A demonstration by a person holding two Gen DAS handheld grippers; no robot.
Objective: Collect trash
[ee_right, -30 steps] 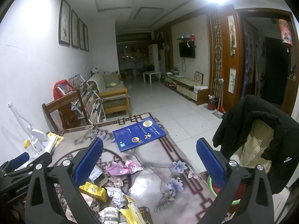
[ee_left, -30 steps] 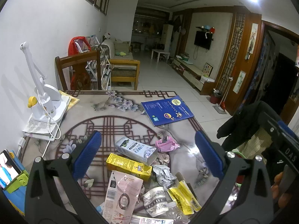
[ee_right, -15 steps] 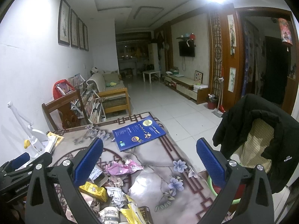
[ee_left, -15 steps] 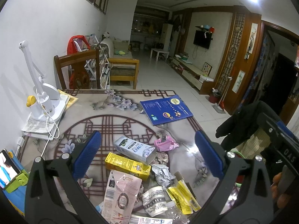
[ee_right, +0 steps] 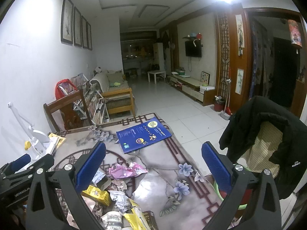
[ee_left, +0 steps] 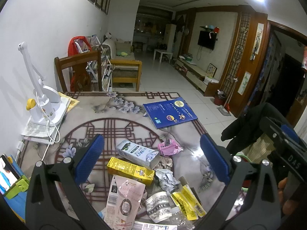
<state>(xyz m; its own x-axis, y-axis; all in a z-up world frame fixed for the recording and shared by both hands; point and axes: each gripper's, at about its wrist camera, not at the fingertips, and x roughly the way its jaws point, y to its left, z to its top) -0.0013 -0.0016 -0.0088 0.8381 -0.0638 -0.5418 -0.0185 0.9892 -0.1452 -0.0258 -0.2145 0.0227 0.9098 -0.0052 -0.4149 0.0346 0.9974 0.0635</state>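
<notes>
Two grippers hang over the table [ee_left: 119, 118], both with their blue jaws spread wide and nothing between them. Under the left gripper [ee_left: 151, 159] the trash lies bunched at the near end of the patterned top: a white carton [ee_left: 137, 151] tilted across a yellow box [ee_left: 130, 169], a pink pouch [ee_left: 124, 201] overlapping the box's near edge, crumpled silver foil [ee_left: 166, 177] to their right, a yellow wrapper [ee_left: 187, 199] and a printed paper cup [ee_left: 158, 207] nearest the camera. A pink wrapper [ee_left: 168, 147] sits just beyond the heap, apart from the carton. The right gripper [ee_right: 153, 164] is held further right, above the pink wrapper [ee_right: 127, 170] and bare tabletop, with the yellow box [ee_right: 96, 194] showing behind its left finger. A blue book [ee_left: 168, 112] lies flat near the far right edge, well apart from the litter. A white lamp [ee_left: 41, 95] stands on papers at the left by the wall. A black jacket [ee_right: 268, 134] drapes over a chair on the right.
</notes>
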